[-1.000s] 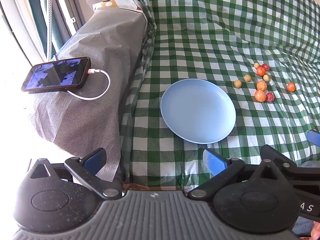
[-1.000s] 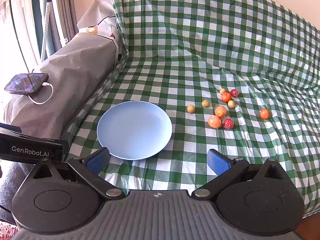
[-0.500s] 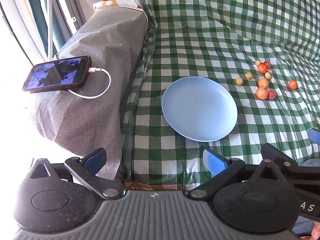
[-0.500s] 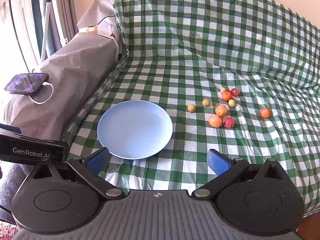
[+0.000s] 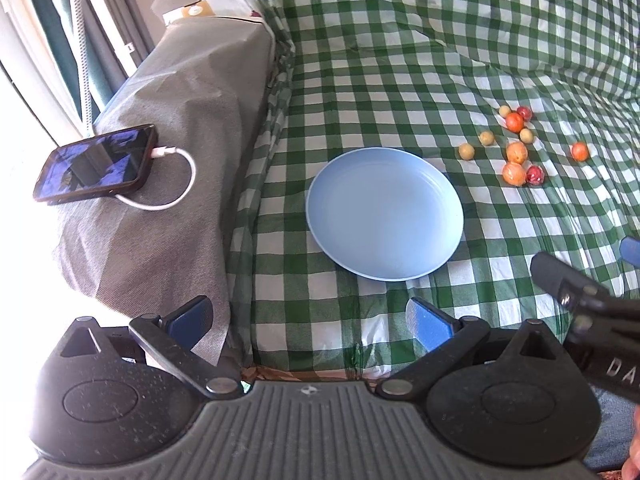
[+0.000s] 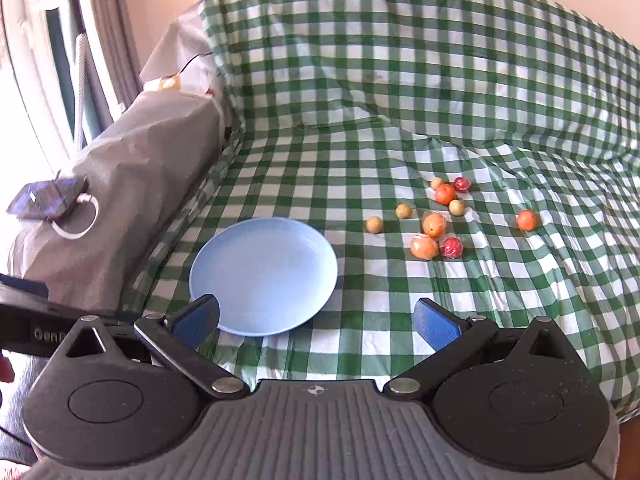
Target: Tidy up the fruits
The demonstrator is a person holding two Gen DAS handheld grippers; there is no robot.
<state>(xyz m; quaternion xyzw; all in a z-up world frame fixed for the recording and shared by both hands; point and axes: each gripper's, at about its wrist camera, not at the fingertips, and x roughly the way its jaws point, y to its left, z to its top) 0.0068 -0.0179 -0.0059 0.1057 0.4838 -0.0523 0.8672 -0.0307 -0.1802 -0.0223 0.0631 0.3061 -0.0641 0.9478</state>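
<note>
In the left wrist view the right tool [image 5: 592,304] is blurred and cut off by the picture's right edge, while in the right wrist view the left tool [image 6: 24,320] and the phone [image 6: 44,200] are cut off at the left edge.

Each handheld gripper has a dark grey ribbed body along the bottom of its own wrist view, with a small round emblem at the centre of the top edge. On either side sits a black, speckled round housing with a raised oval disc and a triangular cut-out above it. Black linkage bars pivot on silver round pins and carry flat blue pads: the left gripper [image 5: 311,319] and the right gripper [image 6: 316,319] look alike. White lettering reading "GenR" marks the left gripper's black side, and "DA" marks the right gripper's.
</note>
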